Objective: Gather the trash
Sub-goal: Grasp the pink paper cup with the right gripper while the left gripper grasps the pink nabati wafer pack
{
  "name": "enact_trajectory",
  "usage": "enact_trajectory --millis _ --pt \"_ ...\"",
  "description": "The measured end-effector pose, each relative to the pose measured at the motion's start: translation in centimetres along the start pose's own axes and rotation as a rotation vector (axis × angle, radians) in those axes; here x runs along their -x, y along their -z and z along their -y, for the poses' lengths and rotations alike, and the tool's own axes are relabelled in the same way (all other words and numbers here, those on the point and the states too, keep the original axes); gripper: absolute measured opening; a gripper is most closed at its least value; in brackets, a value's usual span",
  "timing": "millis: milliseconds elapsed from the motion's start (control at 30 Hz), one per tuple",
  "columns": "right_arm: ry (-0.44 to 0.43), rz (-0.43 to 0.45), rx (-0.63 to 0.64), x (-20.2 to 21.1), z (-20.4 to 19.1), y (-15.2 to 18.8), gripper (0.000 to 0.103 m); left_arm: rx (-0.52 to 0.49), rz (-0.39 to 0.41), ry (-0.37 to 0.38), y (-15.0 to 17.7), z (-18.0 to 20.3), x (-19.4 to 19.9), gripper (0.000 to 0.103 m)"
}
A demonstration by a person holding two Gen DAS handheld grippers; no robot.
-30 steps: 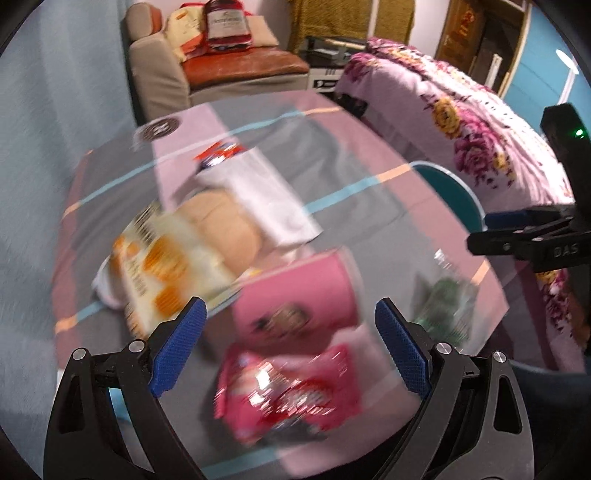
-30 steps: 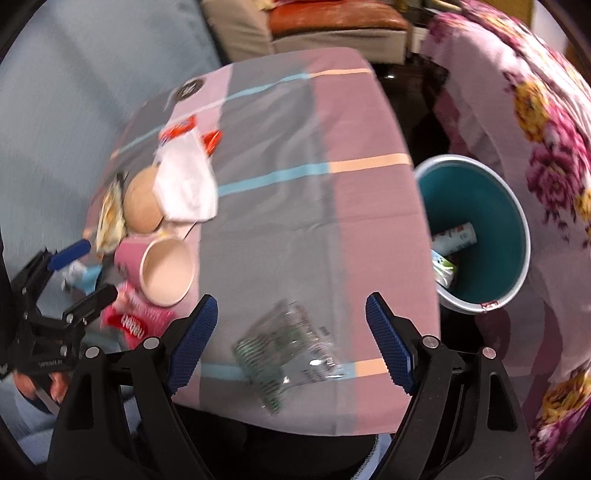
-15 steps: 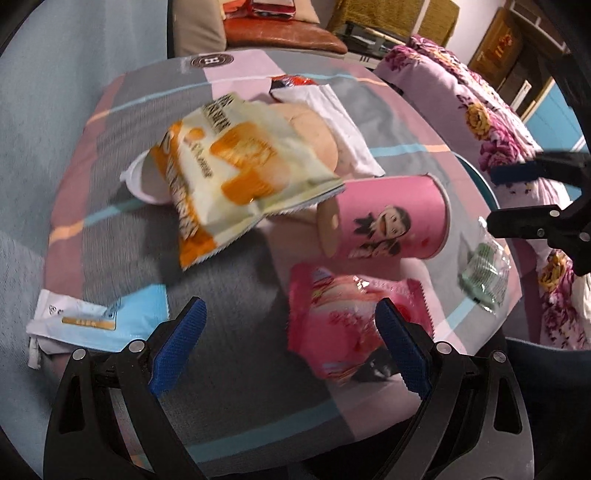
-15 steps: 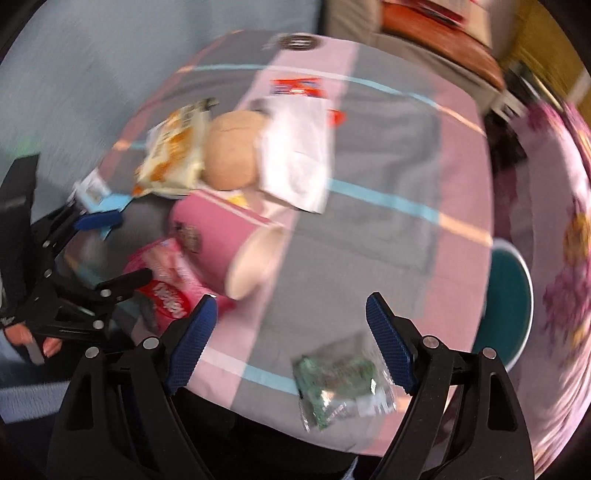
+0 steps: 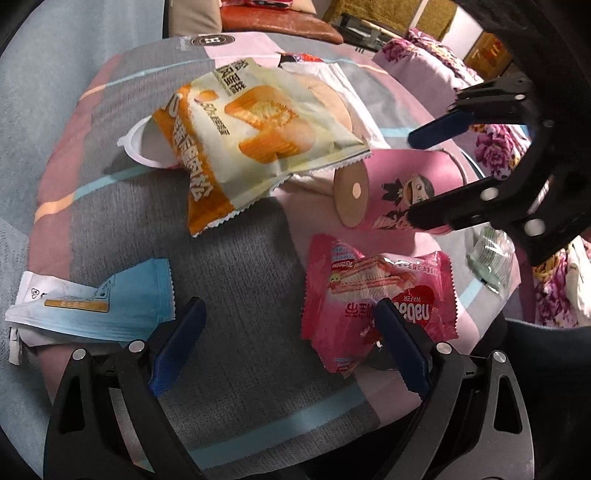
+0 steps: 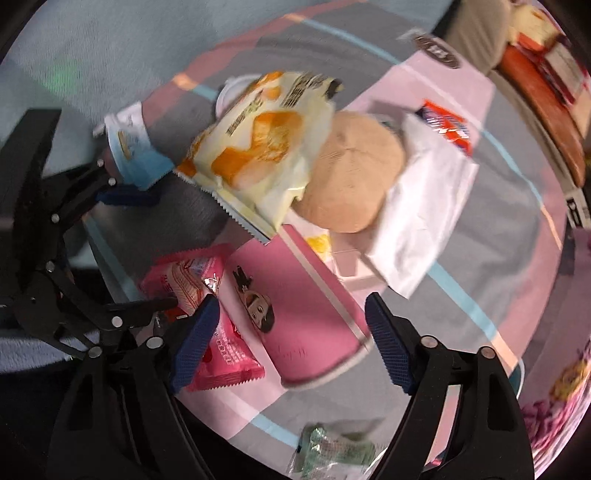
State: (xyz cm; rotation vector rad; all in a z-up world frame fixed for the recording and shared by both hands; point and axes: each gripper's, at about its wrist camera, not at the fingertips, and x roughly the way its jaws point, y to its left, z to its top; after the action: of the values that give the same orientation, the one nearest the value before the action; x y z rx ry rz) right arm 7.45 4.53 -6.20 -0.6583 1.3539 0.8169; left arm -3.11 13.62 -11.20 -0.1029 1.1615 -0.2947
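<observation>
Directly between the closing jaws of the right tool (image 6: 291, 343) lies the pink paper cup (image 6: 295, 314) on its side on the desk (image 5: 236, 258), not yet clamped. Left tool (image 5: 291, 347) stands apart, empty, its right finger over the pink wafer packet (image 5: 376, 291).

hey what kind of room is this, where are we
Probably a bedroom or bed-sitting room in a home: a bed with a floral cover, an armchair with a brown cushion, and a small cloth-covered table littered with snack wrappers.
</observation>
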Motion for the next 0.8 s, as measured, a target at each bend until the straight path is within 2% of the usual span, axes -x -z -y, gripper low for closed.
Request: enact_trajectory --millis 67,233,533,600,633,700,733,767,800 --pt "0.001 -0.022 -0.003 -0.7 0.3 0.1 0.067 0.005 -0.007 0.004 0.0 -0.2 -0.3 0.093" --pt "-0.056 -0.014 -0.066 -0.7 1.6 1.7 0.067 -0.005 -0.008 0.018 -0.3 0.0 -0.6 0.093" --pt "-0.092 0.015 -0.183 -1.3 3.6 4.2 0.069 -0.081 -0.019 0.029 -0.7 2.5 -1.5 0.093" --pt "-0.092 0.037 -0.194 -1.1 3.7 4.6 0.067 -0.085 -0.014 0.024 -0.9 2.9 -1.7 0.091" --pt "-0.089 0.042 -0.205 -0.9 3.7 4.8 0.065 -0.091 -0.006 0.013 -1.0 3.1 -1.8 0.082" --pt "-0.079 0.054 -0.232 -0.6 4.3 5.5 0.063 -0.105 -0.001 0.021 -1.1 3.6 -1.7 0.059" --pt "-0.079 0.062 -0.256 -0.5 4.8 5.7 0.062 -0.106 -0.004 0.037 -1.2 3.8 -1.8 0.04" --pt "-0.08 0.069 -0.275 -0.3 5.4 5.8 0.062 -0.105 -0.009 0.045 -1.3 4.0 -1.8 0.03" --pt "-0.082 0.081 -0.302 0.0 6.1 6.2 0.062 -0.099 -0.003 0.041 -1.5 4.1 -1.8 0.03"
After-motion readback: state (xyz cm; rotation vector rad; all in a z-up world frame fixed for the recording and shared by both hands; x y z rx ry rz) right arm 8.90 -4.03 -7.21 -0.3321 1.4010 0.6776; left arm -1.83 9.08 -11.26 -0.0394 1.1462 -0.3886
